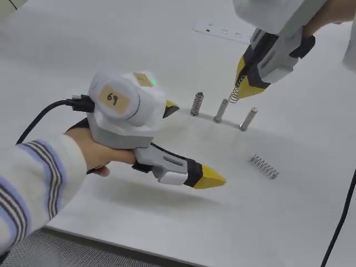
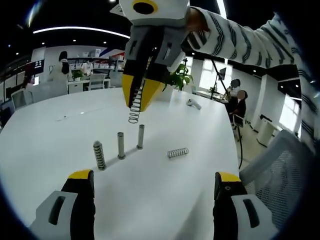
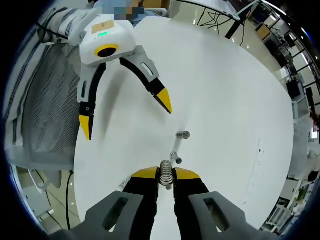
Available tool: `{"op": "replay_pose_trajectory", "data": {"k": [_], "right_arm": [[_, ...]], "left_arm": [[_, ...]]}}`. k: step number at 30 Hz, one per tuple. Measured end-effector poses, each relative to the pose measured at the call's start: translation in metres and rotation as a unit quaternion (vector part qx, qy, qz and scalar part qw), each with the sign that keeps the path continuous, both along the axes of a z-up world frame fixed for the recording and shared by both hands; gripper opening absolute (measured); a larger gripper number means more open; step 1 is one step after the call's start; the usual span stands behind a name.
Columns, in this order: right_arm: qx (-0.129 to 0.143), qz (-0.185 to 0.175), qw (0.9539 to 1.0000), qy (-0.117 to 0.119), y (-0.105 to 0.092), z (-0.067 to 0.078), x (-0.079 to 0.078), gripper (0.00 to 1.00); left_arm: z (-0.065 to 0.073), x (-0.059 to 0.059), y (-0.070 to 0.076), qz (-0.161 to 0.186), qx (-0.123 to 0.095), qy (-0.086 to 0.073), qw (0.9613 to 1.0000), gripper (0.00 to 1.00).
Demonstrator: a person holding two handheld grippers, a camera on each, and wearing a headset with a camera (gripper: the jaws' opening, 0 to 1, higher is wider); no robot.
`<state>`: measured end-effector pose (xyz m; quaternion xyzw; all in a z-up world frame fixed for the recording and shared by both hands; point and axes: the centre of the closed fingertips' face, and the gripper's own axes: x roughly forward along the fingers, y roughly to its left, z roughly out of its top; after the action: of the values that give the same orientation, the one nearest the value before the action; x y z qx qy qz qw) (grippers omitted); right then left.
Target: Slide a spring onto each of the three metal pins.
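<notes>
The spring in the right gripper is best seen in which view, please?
The left gripper view: the spring hangs side-on, coils distinct, from the right gripper. The head view shows it small and partly hidden; the right gripper view sees it end-on.

My feed is bright, with even overhead light; the white table nearly washes out toward 12 o'clock in the head view. A soft shadow lies at 6 o'clock of the left gripper. Both gripper views bend at the edges, and a ceiling light strip glares at 11 o'clock.
</notes>
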<state>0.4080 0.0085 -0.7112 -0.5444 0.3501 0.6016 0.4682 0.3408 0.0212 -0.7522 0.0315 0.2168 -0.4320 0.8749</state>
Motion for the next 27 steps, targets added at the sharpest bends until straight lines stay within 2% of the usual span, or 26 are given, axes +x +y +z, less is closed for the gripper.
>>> {"op": "replay_pose_trajectory", "data": {"k": [2, 5, 8, 11, 14, 21, 27], "right_arm": [[-0.004, -0.001, 1.0, 0.001, 0.001, -0.004, 0.01, 0.08], [-0.009, -0.001, 1.0, 0.002, 0.001, -0.008, 0.017, 0.08], [-0.014, -0.001, 0.9999, 0.003, 0.001, -0.013, 0.023, 0.08], [-0.022, -0.002, 0.9997, 0.0, -0.001, -0.014, 0.021, 0.08], [-0.024, -0.001, 0.9997, 0.012, -0.002, -0.014, 0.011, 0.08], [-0.035, 0.001, 0.9993, 0.012, 0.001, -0.02, 0.014, 0.08], [-0.042, -0.005, 0.999, 0.016, 0.002, -0.026, 0.02, 0.08]], "left_arm": [[0.0, 0.001, 0.0, 0.001, 0.001, -0.002, 1.0, 0.98], [0.003, 0.002, 0.0, 0.003, -0.005, 0.003, 1.0, 0.98], [0.006, 0.003, 0.0, 0.004, -0.005, -0.002, 1.0, 0.98], [0.007, 0.004, 0.002, 0.006, -0.003, 0.0, 1.0, 0.98], [0.008, 0.001, 0.004, 0.005, 0.0, 0.002, 1.0, 0.98], [0.008, 0.003, 0.008, 0.013, 0.005, -0.002, 0.9999, 0.98], [0.006, 0.003, 0.011, 0.018, 0.005, 0.003, 0.9998, 0.98]]}}
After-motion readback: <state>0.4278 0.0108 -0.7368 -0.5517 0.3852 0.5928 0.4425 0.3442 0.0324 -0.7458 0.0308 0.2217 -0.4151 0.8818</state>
